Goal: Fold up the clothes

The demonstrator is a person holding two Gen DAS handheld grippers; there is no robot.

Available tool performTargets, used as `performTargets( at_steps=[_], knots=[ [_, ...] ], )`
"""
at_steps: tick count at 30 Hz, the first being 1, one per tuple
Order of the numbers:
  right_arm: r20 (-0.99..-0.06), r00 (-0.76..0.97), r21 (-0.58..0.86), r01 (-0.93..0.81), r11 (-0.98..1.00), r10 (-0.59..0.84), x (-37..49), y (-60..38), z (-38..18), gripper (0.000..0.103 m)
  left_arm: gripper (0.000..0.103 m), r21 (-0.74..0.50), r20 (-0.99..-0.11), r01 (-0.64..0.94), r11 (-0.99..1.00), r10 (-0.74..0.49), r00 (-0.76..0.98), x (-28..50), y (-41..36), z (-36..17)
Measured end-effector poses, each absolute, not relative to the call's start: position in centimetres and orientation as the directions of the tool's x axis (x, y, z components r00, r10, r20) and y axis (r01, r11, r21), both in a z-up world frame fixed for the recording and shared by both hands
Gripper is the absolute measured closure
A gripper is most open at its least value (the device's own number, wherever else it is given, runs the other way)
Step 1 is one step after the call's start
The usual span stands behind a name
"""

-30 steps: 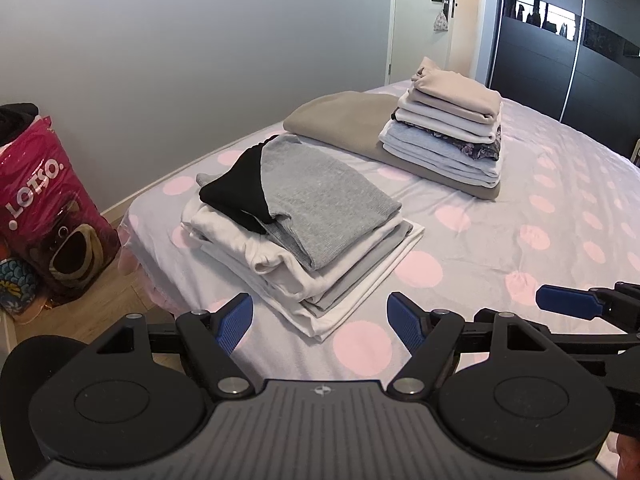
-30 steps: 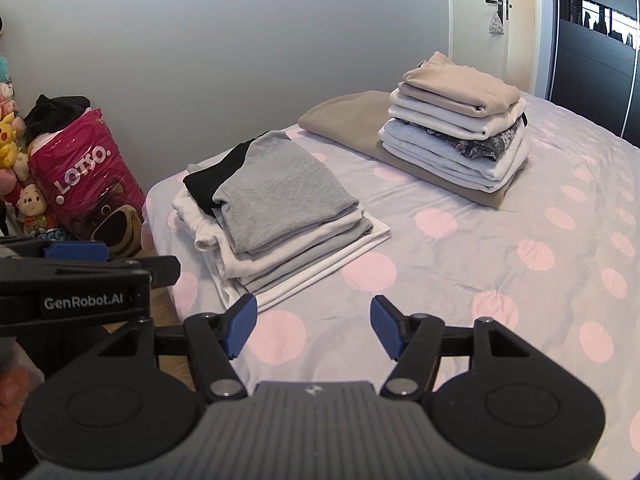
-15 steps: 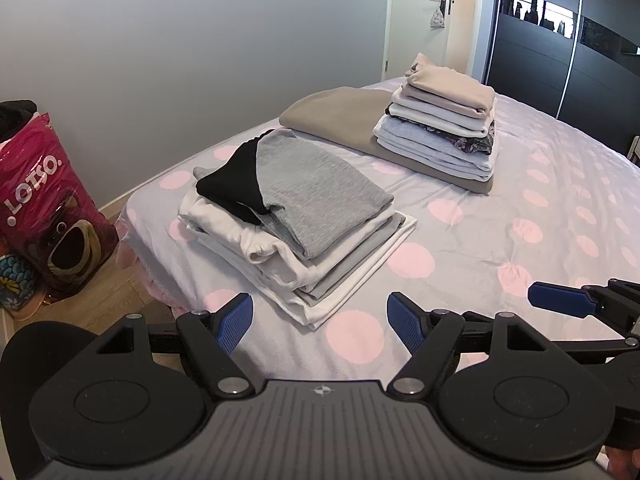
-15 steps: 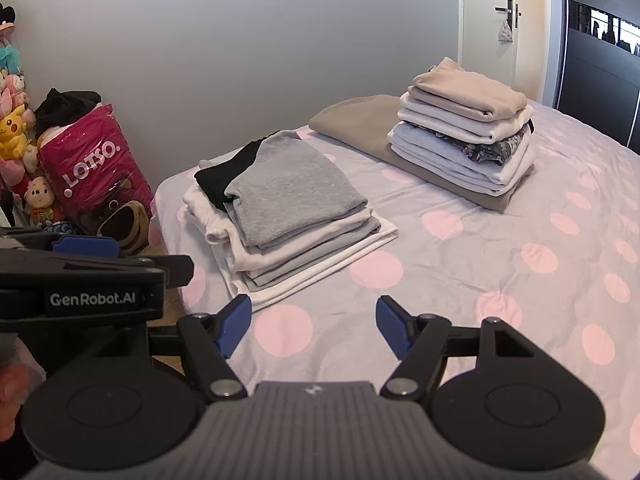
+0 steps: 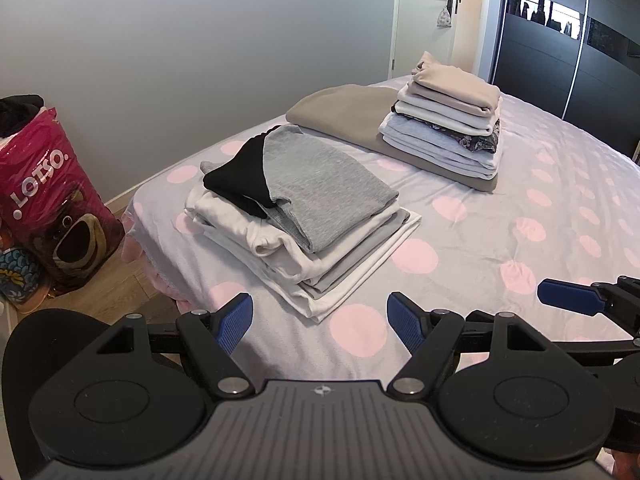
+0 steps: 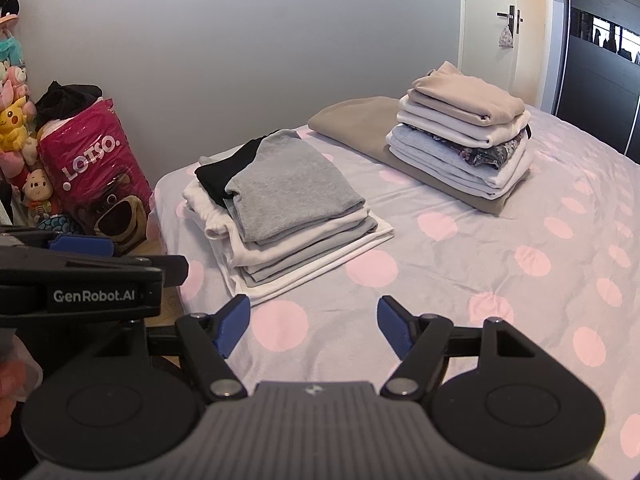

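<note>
A stack of folded clothes [image 5: 316, 196] with a grey top and a black piece lies near the bed's left corner; it also shows in the right wrist view [image 6: 288, 188]. A second, taller stack [image 5: 448, 120] with a beige top sits on a flat tan garment [image 5: 340, 112] farther back, also in the right wrist view [image 6: 460, 136]. My left gripper [image 5: 320, 322] is open and empty, held short of the near stack. My right gripper [image 6: 314, 326] is open and empty above the bedspread. The right gripper's blue fingertip [image 5: 568, 298] shows at the left view's right edge.
The bed [image 5: 520, 216] has a grey spread with pink dots. A pink Lotso bag [image 5: 48, 200] and plush toys [image 6: 16, 120] stand on the wooden floor at the left. A door [image 6: 504, 28] and dark wardrobe [image 5: 560, 40] are behind.
Both grippers have drawn back a little from the bed, so the stacks look slightly farther away. Both stay open and empty.
</note>
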State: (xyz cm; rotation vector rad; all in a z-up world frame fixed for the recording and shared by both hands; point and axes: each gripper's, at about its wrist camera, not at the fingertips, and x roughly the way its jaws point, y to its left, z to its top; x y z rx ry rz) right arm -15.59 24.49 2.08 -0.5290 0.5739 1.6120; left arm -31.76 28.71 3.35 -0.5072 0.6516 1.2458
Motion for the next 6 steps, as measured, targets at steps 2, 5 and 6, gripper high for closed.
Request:
performTargets(
  at_steps=[2, 5, 6],
  knots=[
    [-0.637, -0.111, 0.062, -0.994, -0.093, 0.763, -15.53, 24.51, 2.11, 0.030, 0.030, -0.001, -0.695, -0.968, 0.252, 0.696, 0.182, -31.75, 28.67, 3.36],
    [-0.636, -0.110, 0.062, -0.994, -0.092, 0.763, -15.50, 24.48, 2.14, 0.029, 0.030, 0.002, -0.693, -0.967, 0.253, 0.698, 0.181, -31.74, 28.61, 3.38],
    [-0.637, -0.110, 0.061, -0.994, -0.092, 0.763, -15.52, 24.45, 2.14, 0.029, 0.030, 0.003, -0.693, -0.967, 0.253, 0.698, 0.181, -31.73, 28.59, 3.39]
  ],
)
